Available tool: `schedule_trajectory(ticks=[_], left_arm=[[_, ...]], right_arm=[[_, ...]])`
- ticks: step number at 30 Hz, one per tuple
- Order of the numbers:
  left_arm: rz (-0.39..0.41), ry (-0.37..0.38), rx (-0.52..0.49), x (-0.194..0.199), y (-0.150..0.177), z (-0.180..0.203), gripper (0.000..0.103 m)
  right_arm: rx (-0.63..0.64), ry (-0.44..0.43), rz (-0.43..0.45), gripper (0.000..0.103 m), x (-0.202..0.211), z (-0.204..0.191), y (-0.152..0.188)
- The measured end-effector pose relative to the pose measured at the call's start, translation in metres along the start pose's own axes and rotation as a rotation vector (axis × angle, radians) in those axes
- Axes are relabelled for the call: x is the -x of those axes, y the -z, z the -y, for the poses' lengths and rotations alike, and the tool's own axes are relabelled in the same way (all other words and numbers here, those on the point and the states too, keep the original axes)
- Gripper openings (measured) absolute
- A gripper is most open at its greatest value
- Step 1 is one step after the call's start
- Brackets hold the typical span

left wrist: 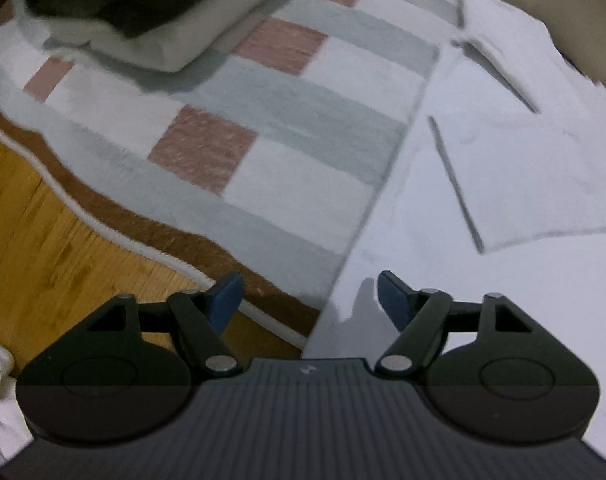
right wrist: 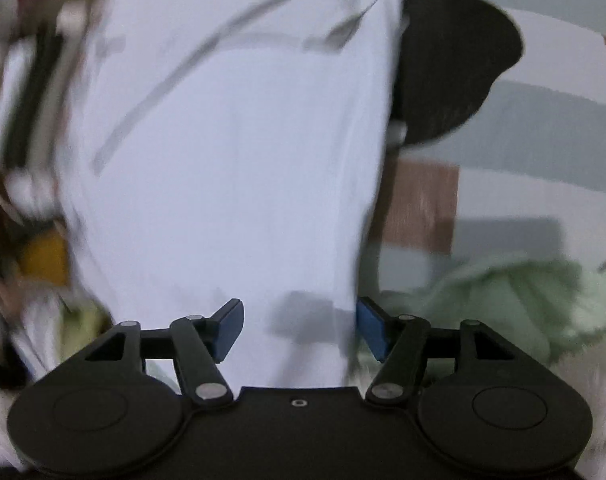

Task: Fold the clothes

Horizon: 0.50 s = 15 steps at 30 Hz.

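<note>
Now both tools (left wrist: 309, 300) (right wrist: 300, 326) wide apart, empty; white garment (left wrist: 483, 168) flat beneath.

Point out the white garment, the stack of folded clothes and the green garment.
white garment (left wrist: 443, 208), left wrist view, flat middle panel
stack of folded clothes (left wrist: 151, 12), left wrist view, dark top layer
green garment (right wrist: 503, 292), right wrist view, crumpled middle

White shirt (left wrist: 503, 160) w/ grey trim, rug (left wrist: 303, 120) in grey/white/pink blocks, yellow-brown wood floor (left wrist: 63, 240).

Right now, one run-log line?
left gripper: open, empty | right gripper: open, empty | white garment: flat on rug, part-folded | folded stack: aside
</note>
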<state>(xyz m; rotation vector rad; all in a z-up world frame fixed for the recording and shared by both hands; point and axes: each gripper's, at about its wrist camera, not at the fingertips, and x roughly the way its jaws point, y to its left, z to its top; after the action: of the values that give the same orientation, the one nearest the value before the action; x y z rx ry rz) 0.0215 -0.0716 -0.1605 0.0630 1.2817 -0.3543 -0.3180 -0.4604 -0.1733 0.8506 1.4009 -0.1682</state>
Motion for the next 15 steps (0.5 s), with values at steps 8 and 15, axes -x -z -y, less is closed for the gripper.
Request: schedule_trajectory(ticks=[8, 15], left_arm=[[-0.068, 0.097, 0.080, -0.014, -0.001, -0.012, 0.080], [-0.004, 0.156, -0.013, -0.004, 0.000, 0.001, 0.080]], right_arm=[[-0.035, -0.110, 0.140, 0.027, 0.004, 0.009, 0.018], [0.148, -0.214, 0.414, 0.007, 0.040, -0.021, 0.016]])
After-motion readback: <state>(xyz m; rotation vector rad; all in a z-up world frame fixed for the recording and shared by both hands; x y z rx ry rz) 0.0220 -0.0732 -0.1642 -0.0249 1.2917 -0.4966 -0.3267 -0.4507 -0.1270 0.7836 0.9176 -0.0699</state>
